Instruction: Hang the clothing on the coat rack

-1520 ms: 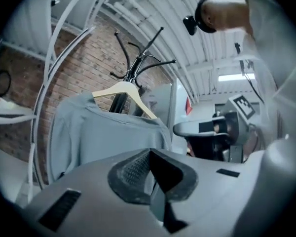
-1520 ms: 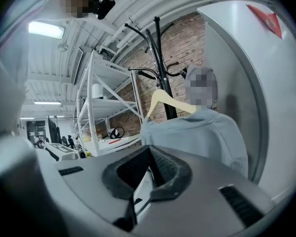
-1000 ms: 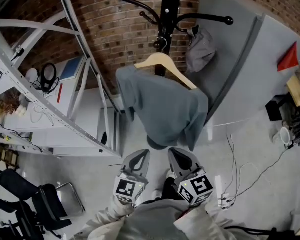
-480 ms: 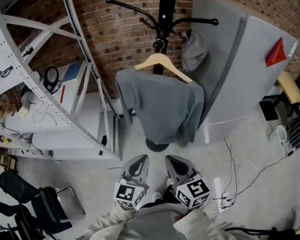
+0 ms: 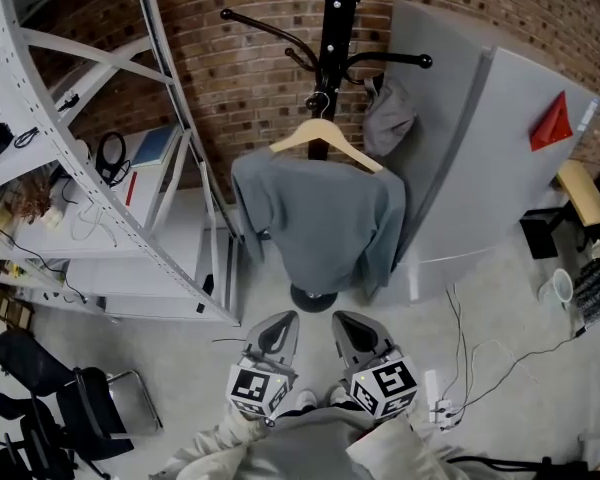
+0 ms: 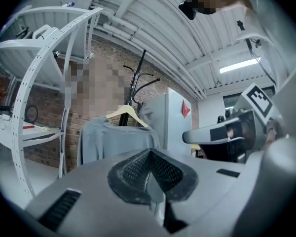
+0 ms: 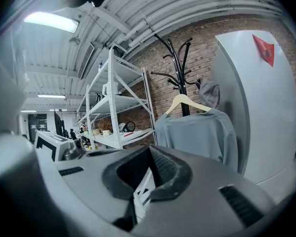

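A grey garment (image 5: 320, 218) hangs on a wooden hanger (image 5: 325, 136), hooked on the black coat rack (image 5: 335, 28) against the brick wall. Both grippers are low by my body, well short of the garment. My left gripper (image 5: 277, 328) is shut with nothing in it, and my right gripper (image 5: 348, 326) is shut and empty beside it. In the left gripper view the closed pads (image 6: 149, 172) point at the garment (image 6: 113, 139) and hanger (image 6: 128, 113). The right gripper view shows its jaws (image 7: 150, 154) closed, with the garment (image 7: 197, 137) beyond.
A small grey item (image 5: 390, 113) hangs on another rack arm. White metal shelving (image 5: 100, 168) stands at the left, a grey cabinet (image 5: 480, 148) at the right. Cables (image 5: 480, 358) lie on the concrete floor, a black chair (image 5: 70, 398) sits bottom left.
The head view has drawn back slightly from the rack, so the garment looks a little smaller and higher. Both grippers stayed shut and low.
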A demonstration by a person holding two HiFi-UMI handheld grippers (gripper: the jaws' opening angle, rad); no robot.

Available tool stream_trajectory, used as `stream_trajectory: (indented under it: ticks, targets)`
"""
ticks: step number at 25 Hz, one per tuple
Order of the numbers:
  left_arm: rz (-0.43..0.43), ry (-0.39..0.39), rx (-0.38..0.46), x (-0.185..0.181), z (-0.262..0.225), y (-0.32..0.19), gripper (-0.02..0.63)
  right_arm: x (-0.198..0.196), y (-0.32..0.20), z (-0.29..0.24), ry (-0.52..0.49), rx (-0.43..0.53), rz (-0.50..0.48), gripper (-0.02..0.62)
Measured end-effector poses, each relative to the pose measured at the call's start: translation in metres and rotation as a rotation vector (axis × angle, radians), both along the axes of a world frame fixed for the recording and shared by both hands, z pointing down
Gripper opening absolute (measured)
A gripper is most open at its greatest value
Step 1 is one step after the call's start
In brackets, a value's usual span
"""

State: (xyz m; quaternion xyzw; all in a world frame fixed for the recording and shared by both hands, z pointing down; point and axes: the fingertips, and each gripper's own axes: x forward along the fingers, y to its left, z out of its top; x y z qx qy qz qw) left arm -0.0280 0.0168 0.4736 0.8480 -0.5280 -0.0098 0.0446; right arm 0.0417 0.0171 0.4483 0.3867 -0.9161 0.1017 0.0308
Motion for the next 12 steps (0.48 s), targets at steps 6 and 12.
stream_trajectory:
  ticks: [6,12]
  targets:
    - [-0.017,-0.004,0.020,0.025,-0.021,-0.017,0.008,0.022,-0.020,-0.009,-0.002,0.019,-0.023,0.025]
    - [0.007,-0.016,0.017,0.044,-0.019,-0.034,0.008,0.030,-0.033,-0.012,-0.016,0.020,-0.050,0.025]
